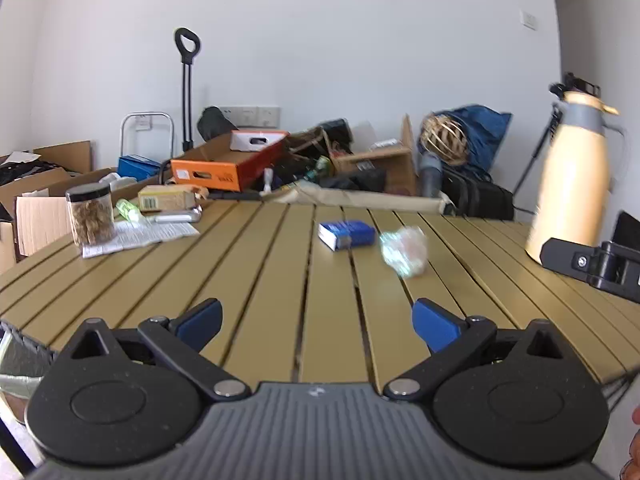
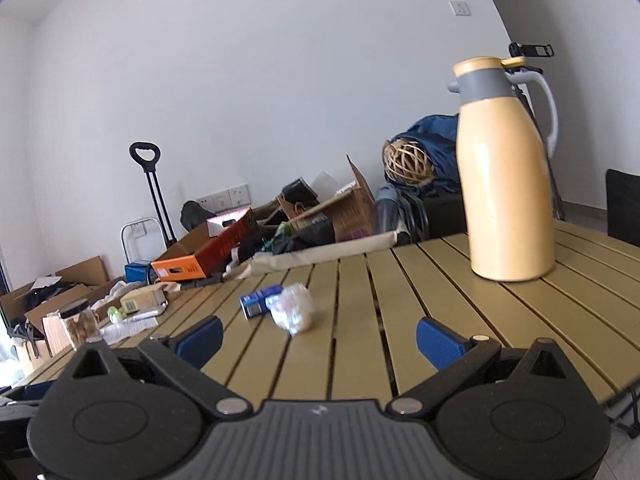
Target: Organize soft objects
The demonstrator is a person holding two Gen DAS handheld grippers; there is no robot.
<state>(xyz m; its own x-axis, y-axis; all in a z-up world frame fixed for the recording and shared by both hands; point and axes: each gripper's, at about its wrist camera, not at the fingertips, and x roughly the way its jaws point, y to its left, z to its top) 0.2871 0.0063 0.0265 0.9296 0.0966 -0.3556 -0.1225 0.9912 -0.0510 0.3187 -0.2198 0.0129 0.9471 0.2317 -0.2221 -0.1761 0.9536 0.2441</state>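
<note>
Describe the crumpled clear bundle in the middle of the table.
The crumpled bundle looks like a thin, translucent plastic wrapper, whitish with faint pink and green tints, bunched into a loose lump. It lies on the slatted table, right beside the small blue box; whether they touch is unclear. Neither gripper touches it.

Counted on the desk: 1 blue tissue pack, 1 crumpled clear plastic bag, 1 beige thermos jug, 1 black-lidded jar, 1 small cardboard box, 1 printed paper sheet, 1 green item, approx., blurred. 2 grippers are seen: left gripper, right gripper.
</note>
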